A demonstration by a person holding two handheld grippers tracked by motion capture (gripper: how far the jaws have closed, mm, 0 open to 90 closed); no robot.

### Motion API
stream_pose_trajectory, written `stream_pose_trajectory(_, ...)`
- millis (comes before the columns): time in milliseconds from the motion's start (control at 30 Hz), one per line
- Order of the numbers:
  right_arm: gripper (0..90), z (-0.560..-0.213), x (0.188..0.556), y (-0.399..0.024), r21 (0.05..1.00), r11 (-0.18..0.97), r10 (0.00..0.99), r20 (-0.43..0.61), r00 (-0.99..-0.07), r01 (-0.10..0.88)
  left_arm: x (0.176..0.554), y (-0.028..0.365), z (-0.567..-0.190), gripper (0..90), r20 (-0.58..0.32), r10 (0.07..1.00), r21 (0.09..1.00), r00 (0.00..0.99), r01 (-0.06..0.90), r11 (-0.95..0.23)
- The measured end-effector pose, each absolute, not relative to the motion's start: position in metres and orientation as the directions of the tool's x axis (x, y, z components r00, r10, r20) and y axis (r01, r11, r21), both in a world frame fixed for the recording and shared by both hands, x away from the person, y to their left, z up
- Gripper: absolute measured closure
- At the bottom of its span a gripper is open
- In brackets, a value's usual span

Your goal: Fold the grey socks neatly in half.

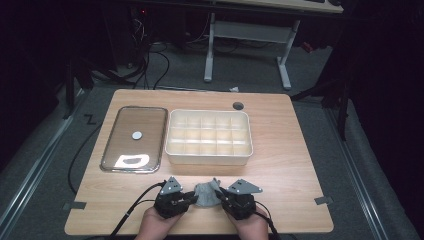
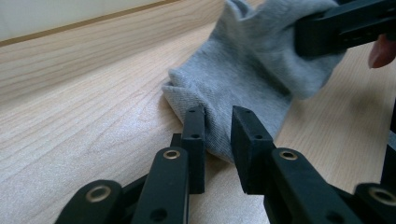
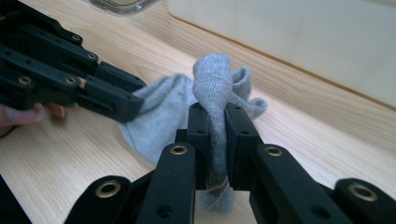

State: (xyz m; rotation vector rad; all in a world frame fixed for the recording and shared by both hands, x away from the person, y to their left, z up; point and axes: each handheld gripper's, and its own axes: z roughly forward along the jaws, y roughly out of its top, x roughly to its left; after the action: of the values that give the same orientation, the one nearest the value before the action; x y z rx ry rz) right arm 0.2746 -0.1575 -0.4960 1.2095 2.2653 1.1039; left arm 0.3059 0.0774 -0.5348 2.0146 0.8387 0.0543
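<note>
Two grippers meet at the grey sock point(image 1: 204, 194), which lies on the table's point(image 1: 280, 165) near edge in front of the white compartment box point(image 1: 209, 156). Your left gripper point(image 2: 217, 122) straddles the sock's edge, jaws partly apart with a gap showing, not pinching. Your right gripper point(image 3: 217, 122) clamps a bunched fold tight.
</note>
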Motion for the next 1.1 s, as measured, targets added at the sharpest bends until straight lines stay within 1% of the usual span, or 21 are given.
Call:
stream_pose_trajectory(100, 82.4, -0.496, 0.279, -0.143, 0.754, 0.368, 0.797, 0.045, -0.602, 0.544, 0.306, 0.078, -0.535, 75.4, -0.277, 0.575, 0.771, 0.77, 0.535, -0.345)
stream_pose_trajectory(233, 79.0, -0.5, 0.282, -0.129, 0.74, 0.397, 0.778, 0.043, -0.627, 0.543, 0.306, 0.078, -0.535, 75.3, -0.276, 0.576, 0.771, 0.77, 0.535, -0.346)
stream_pose_trajectory(267, 72.4, -0.501, 0.283, -0.123, 0.737, 0.402, 0.767, 0.053, -0.639, 0.543, 0.306, 0.078, -0.535, 75.2, -0.277, 0.574, 0.77, 0.771, 0.535, -0.347)
stream_pose_trajectory(300, 69.7, -0.5, 0.283, -0.122, 0.742, 0.398, 0.765, 0.056, -0.642, 0.539, 0.306, 0.078, -0.535, 75.1, -0.277, 0.574, 0.77, 0.771, 0.535, -0.347)
stream_pose_trajectory(367, 68.9, -0.497, 0.282, -0.123, 0.75, 0.394, 0.762, 0.057, -0.645, 0.532, 0.306, 0.078, -0.535, 74.8, -0.28, 0.573, 0.77, 0.77, 0.536, -0.346)
stream_pose_trajectory(400, 66.4, -0.491, 0.28, -0.126, 0.769, 0.378, 0.761, 0.059, -0.646, 0.515, 0.305, 0.077, -0.535, 74.6, -0.281, 0.573, 0.769, 0.77, 0.538, -0.345)
stream_pose_trajectory(533, 64.5, -0.481, 0.272, -0.135, 0.796, 0.35, 0.775, 0.05, -0.63, 0.494, 0.306, 0.078, -0.535, 74.0, -0.278, 0.573, 0.77, 0.771, 0.536, -0.346)
stream_pose_trajectory(567, 62.7, -0.478, 0.266, -0.141, 0.809, 0.34, 0.785, 0.037, -0.619, 0.48, 0.305, 0.077, -0.535, 73.8, -0.277, 0.575, 0.77, 0.77, 0.536, -0.347)
stream_pose_trajectory(667, 61.1, -0.48, 0.259, -0.146, 0.809, 0.333, 0.787, 0.045, -0.615, 0.485, 0.305, 0.077, -0.535, 72.7, -0.28, 0.575, 0.769, 0.769, 0.538, -0.345)
stream_pose_trajectory(700, 59.3, -0.486, 0.255, -0.148, 0.796, 0.349, 0.789, 0.035, -0.614, 0.494, 0.305, 0.078, -0.535, 72.3, -0.277, 0.573, 0.771, 0.772, 0.534, -0.346)
stream_pose_trajectory(800, 58.6, -0.495, 0.255, -0.148, 0.783, 0.354, 0.786, 0.048, -0.617, 0.512, 0.305, 0.078, -0.535, 71.7, -0.277, 0.572, 0.773, 0.772, 0.533, -0.345)
stream_pose_trajectory(900, 60.2, -0.504, 0.262, -0.145, 0.777, 0.366, 0.792, 0.03, -0.61, 0.513, 0.304, 0.079, -0.535, 71.7, -0.279, 0.571, 0.778, 0.772, 0.53, -0.337)
stream_pose_trajectory(933, 64.1, -0.505, 0.264, -0.144, 0.771, 0.369, 0.792, 0.031, -0.61, 0.519, 0.304, 0.079, -0.535, 72.0, -0.279, 0.571, 0.778, 0.772, 0.53, -0.337)
stream_pose_trajectory(1000, 81.9, -0.508, 0.268, -0.142, 0.762, 0.387, 0.785, 0.024, -0.62, 0.519, 0.304, 0.079, -0.535, 74.8, -0.274, 0.577, 0.777, 0.769, 0.531, -0.337)
stream_pose_trajectory(1033, 85.8, -0.508, 0.268, -0.142, 0.762, 0.391, 0.784, 0.017, -0.62, 0.515, 0.304, 0.078, -0.534, 78.8, -0.267, 0.58, 0.778, 0.77, 0.527, -0.342)
stream_pose_trajectory(1067, 86.9, -0.508, 0.269, -0.142, 0.767, 0.385, 0.786, 0.018, -0.617, 0.513, 0.303, 0.078, -0.534, 81.6, -0.262, 0.58, 0.779, 0.771, 0.524, -0.344)
stream_pose_trajectory(1100, 87.3, -0.506, 0.268, -0.141, 0.775, 0.381, 0.787, 0.014, -0.617, 0.504, 0.303, 0.078, -0.534, 82.6, -0.259, 0.58, 0.779, 0.772, 0.522, -0.347)
